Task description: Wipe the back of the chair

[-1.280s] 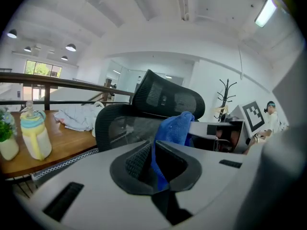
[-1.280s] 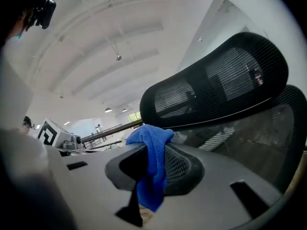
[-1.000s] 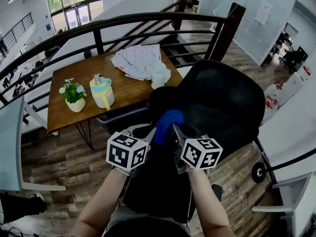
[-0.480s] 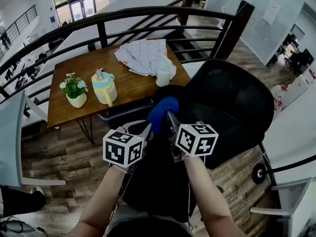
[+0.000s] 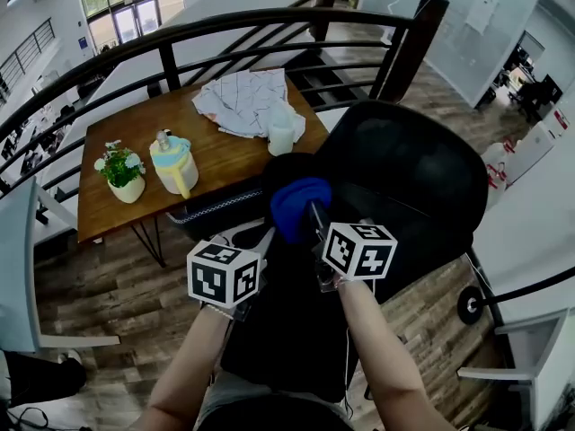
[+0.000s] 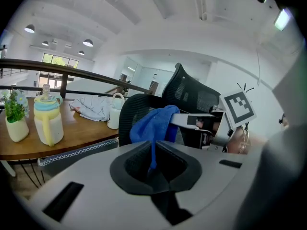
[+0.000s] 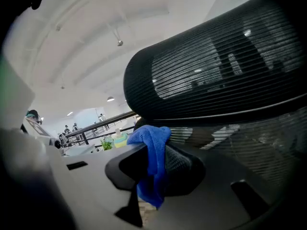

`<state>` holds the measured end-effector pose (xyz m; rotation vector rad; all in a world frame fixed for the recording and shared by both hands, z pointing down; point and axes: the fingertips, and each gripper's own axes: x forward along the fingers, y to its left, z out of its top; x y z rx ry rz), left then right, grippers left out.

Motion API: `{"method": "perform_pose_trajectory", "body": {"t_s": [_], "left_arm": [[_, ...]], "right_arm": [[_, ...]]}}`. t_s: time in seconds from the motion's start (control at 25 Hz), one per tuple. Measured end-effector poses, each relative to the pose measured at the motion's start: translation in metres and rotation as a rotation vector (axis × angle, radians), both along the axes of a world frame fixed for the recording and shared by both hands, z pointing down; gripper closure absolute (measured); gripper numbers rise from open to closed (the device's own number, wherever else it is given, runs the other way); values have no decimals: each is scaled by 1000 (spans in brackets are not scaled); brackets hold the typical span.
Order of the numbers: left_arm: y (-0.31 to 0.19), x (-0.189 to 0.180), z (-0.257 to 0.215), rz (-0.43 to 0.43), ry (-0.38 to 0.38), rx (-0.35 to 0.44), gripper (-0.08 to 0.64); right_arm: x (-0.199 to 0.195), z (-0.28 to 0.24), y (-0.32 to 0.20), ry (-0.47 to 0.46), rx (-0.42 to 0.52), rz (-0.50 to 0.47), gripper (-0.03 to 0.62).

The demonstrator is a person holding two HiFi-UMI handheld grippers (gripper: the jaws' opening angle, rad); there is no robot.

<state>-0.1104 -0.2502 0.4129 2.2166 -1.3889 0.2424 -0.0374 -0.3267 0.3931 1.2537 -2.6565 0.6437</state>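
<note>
A black mesh chair (image 5: 409, 173) fills the middle and right of the head view. Its curved mesh back (image 7: 225, 71) looms just above my right gripper (image 7: 156, 169). That gripper is shut on a blue cloth (image 7: 152, 147), which bunches over the jaws. From the head view the blue cloth (image 5: 296, 206) rests against the chair's dark upper edge, with the right gripper (image 5: 314, 214) behind it. My left gripper (image 6: 153, 164) is shut on a thin hanging corner of the same cloth (image 6: 153, 126). Seen from above, the left gripper (image 5: 269, 235) sits close beside the right one.
A wooden table (image 5: 220, 164) stands beyond the chair with a potted plant (image 5: 117, 173), a yellow and blue jug (image 5: 175, 164), a white cup (image 5: 281, 137) and a crumpled checked cloth (image 5: 243, 101). A black railing (image 5: 180, 39) curves behind it. Wood floor lies below.
The blue cloth and the right gripper have moved a little up and away from me against the chair. The left gripper has barely shifted and keeps its hold.
</note>
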Motion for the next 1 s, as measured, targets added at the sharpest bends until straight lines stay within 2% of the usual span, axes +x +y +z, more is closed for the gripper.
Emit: {"method": "perform_pose_trajectory", "body": {"t_s": [0.36, 0.68, 1.0], "left_arm": [[-7, 33, 4, 57, 7, -16, 525], [-10, 76, 9, 145, 3, -25, 525], [-14, 120, 12, 223, 13, -38, 525]], "right_arm": [[48, 6, -2, 0, -18, 76, 508], [94, 11, 1, -2, -25, 146, 508], [156, 18, 4, -27, -41, 264, 508]]}}
